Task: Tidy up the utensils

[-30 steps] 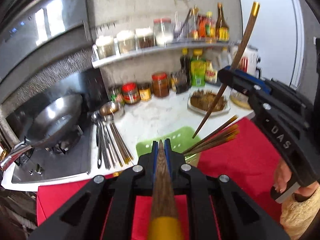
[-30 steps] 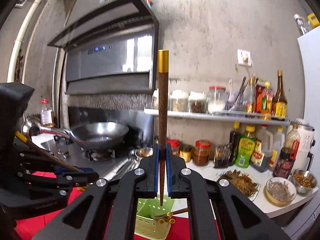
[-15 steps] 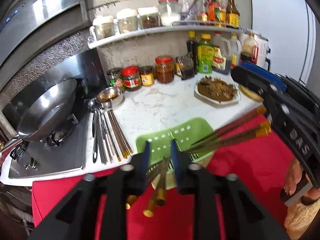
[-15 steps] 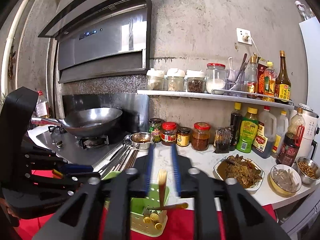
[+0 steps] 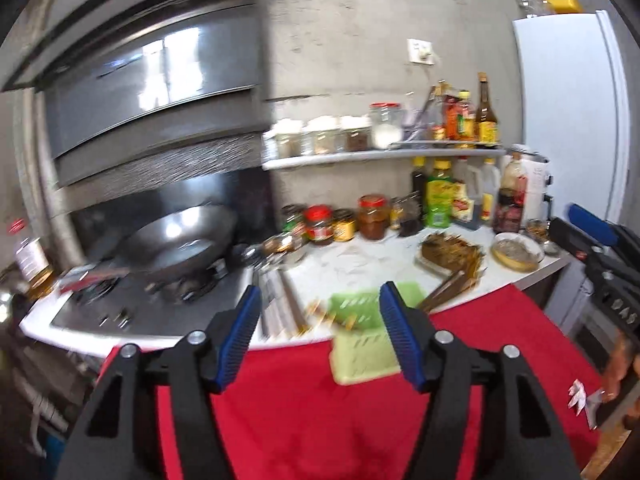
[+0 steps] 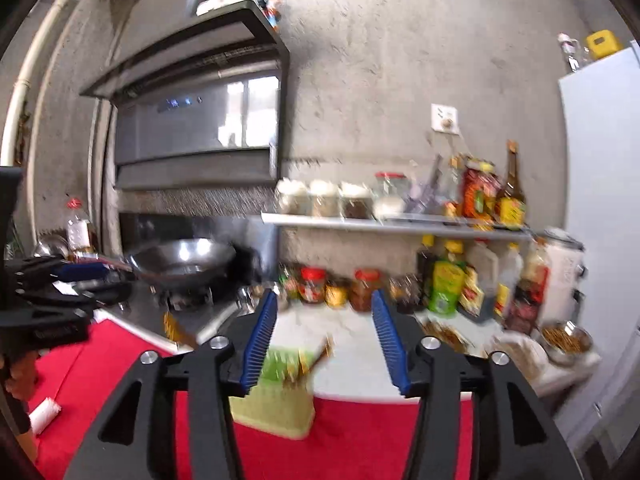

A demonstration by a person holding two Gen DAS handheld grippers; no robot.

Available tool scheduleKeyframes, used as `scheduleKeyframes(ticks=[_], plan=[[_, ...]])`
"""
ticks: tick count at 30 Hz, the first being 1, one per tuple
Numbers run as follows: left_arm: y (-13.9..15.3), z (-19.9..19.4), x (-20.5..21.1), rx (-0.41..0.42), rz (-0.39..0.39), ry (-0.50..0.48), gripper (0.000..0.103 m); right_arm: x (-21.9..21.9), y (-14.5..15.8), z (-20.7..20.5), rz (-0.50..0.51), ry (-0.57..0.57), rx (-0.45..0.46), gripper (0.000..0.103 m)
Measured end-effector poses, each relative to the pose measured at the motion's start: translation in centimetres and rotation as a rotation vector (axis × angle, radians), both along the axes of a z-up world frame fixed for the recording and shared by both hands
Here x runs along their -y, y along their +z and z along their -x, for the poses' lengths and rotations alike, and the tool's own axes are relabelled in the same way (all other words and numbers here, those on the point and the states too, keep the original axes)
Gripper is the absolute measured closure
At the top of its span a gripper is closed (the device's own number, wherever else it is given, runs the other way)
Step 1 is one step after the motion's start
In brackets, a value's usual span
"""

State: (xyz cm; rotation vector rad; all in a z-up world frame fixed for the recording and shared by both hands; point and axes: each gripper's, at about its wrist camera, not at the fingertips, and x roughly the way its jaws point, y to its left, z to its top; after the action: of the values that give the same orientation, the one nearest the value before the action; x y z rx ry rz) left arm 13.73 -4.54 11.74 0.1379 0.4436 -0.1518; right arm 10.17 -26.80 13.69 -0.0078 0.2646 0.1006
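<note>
A light green slotted utensil basket (image 5: 366, 344) stands on the red cloth (image 5: 312, 412) at the counter's edge, with brown gold-tipped chopsticks (image 5: 444, 290) leaning in it. It also shows in the right wrist view (image 6: 276, 400). More utensils (image 5: 280, 300) lie on the counter beside the stove. My left gripper (image 5: 320, 336) is open and empty, above and behind the basket. My right gripper (image 6: 324, 340) is open and empty above the basket. Both views are blurred.
A wok (image 5: 180, 244) sits on the stove at left. Jars (image 5: 372, 216), sauce bottles (image 5: 440, 200), a plate of food (image 5: 452, 248) and small bowls (image 5: 516, 250) crowd the white counter. A shelf (image 5: 380, 156) of jars hangs above. A white fridge (image 5: 572, 120) stands at right.
Both grippers opened and let their chopsticks drop into the green basket. Both then lifted up and back from it.
</note>
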Motion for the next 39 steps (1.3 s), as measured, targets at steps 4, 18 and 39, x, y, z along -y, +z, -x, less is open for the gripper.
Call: scheduleKeyframes(ticks=[4,18,39], plan=[[-2.9,4.3,-1.4,-0.038,-0.015,0.074,0.034,-0.7,-2.1,3.9,-0.017,-0.015,-0.080,0.035],[-11.3,15.0,-2.4,-0.171,-0.020,0.120,0.010,-4.6,-8.4,14.0,0.002,-0.097,-0.281,0.014],[-12.2,16.2,-2.8,-0.205,-0.017,0.133,0.006,-4.3,-10.0,15.4,-0.009,-0.137,-0.331,0.011]])
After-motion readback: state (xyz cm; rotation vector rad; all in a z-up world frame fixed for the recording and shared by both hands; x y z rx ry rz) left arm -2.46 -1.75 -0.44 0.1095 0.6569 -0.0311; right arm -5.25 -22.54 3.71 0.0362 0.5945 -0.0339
